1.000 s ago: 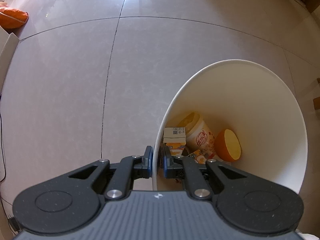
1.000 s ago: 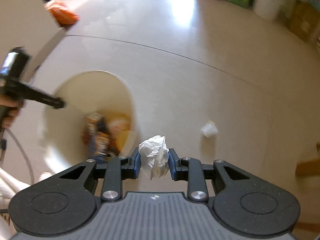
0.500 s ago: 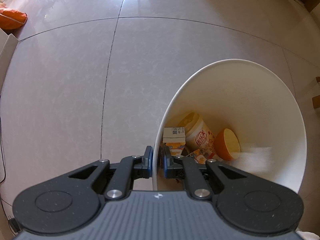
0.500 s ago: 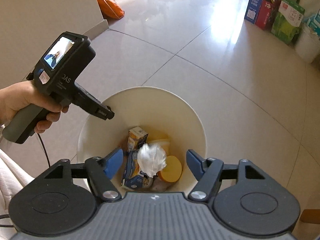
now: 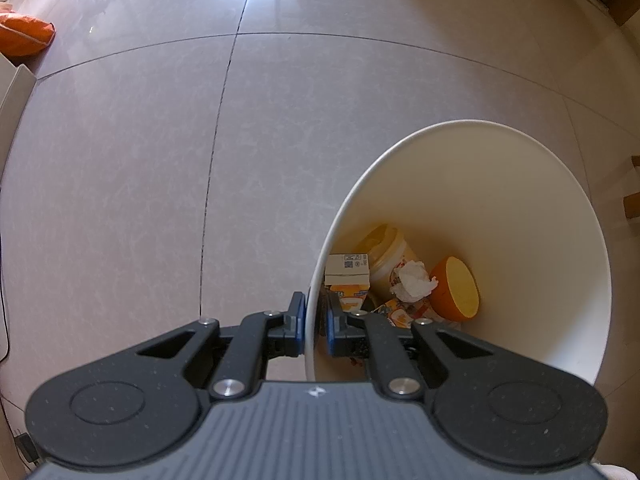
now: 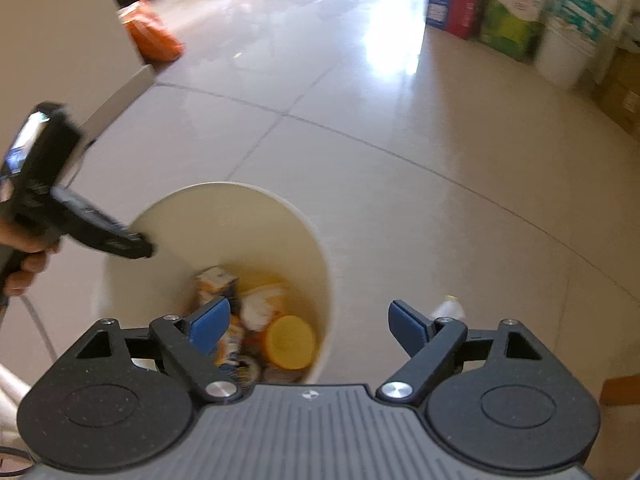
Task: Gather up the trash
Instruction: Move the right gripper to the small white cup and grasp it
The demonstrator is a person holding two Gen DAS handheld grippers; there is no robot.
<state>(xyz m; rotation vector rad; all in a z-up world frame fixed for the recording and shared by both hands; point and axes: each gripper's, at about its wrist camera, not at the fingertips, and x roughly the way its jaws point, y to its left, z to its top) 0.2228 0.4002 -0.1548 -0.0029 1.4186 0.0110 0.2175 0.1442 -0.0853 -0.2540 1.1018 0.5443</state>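
One tissue (image 5: 413,281) (binned) below claw (image 6: 309,322)

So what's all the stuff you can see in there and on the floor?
bin: one, cream white, standing on the floor, rim pinched by the left gripper
tissue: one, white, crumpled, on top of the trash in the bin
lid: one, orange, in the bin beside the tissue
tub: one, pale yellow, lying in the bin
carton: one, white and orange, in the bin
cup: one, white, on the floor right of the bin, blurred
bag: one, orange, on the floor by the wall
boxes: several, blue, red, green, along the far wall
left gripper: black with blue pads, shut on the bin rim
right gripper: black with blue pads, jaws opening, nothing between them
hand: one, holding the left gripper's handle
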